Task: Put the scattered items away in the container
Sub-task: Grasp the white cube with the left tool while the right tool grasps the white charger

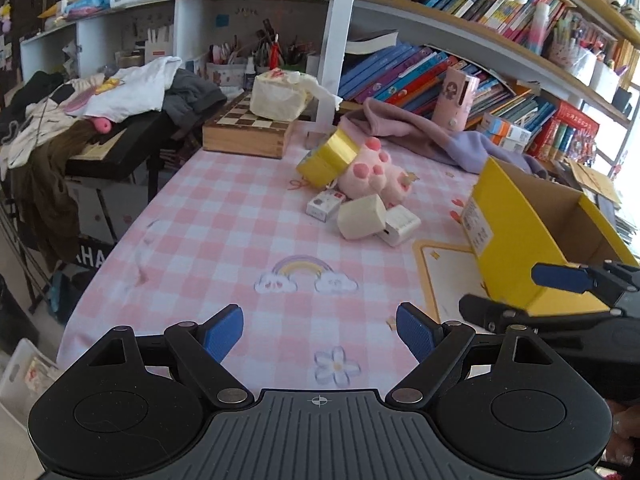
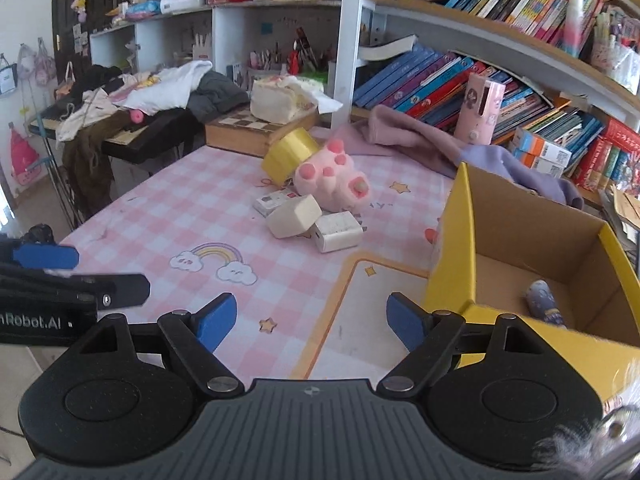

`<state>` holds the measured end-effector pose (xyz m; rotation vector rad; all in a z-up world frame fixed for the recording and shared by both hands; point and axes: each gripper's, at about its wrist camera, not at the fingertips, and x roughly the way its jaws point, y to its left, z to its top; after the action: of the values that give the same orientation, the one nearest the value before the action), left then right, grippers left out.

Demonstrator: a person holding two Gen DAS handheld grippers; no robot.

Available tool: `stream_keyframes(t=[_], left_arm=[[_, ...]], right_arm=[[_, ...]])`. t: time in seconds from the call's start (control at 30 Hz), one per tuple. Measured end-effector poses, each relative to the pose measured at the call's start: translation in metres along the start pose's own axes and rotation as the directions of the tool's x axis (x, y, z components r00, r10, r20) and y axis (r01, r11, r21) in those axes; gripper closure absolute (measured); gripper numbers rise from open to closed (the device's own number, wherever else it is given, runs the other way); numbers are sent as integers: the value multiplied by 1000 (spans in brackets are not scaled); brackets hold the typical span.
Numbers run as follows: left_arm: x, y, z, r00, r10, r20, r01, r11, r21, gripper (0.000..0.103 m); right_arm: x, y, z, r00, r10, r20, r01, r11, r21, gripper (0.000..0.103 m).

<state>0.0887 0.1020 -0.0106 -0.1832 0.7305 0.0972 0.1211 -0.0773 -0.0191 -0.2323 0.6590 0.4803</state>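
Yellow cardboard box (image 2: pixel 464 240) open-topped, brown inside, left gripper (image 1: pixel 320 334) and right gripper (image 2: pixel 312 322) both spread apart

left gripper (image 2: pixel 46 258) body: "nRobot.AI" | other labels: unreadable

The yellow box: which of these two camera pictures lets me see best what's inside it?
The right wrist view. It looks down into the yellow box, showing the cardboard floor and one small bluish item lying there. The left wrist view catches the box from the side: its outer wall, label and inner walls, not the floor.
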Motion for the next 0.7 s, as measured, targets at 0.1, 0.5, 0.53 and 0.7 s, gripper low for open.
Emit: stream_keyframes(t=[0.1,0.5,0.53,0.7], left_arm=[[16,3,14,1000,-3,-2,3,1000,-3,17],[95,-3,69,990,-123,-67,124,992,0,17],[103,-3,72,988,-133,-81,133,991,-5,17],[141,-10,84,979,-157,-130,159,987,6,18]], right_arm=[[20,-3,8,1000,3,-12,-3,1000,-2,22],[84,-9,35,998,-10,-58,10,1000,0,26],[90,-10,37,998,-6,-70,7,1000,4,31],[111,-15,40,994,-6,-109,8,1000,18,38]])
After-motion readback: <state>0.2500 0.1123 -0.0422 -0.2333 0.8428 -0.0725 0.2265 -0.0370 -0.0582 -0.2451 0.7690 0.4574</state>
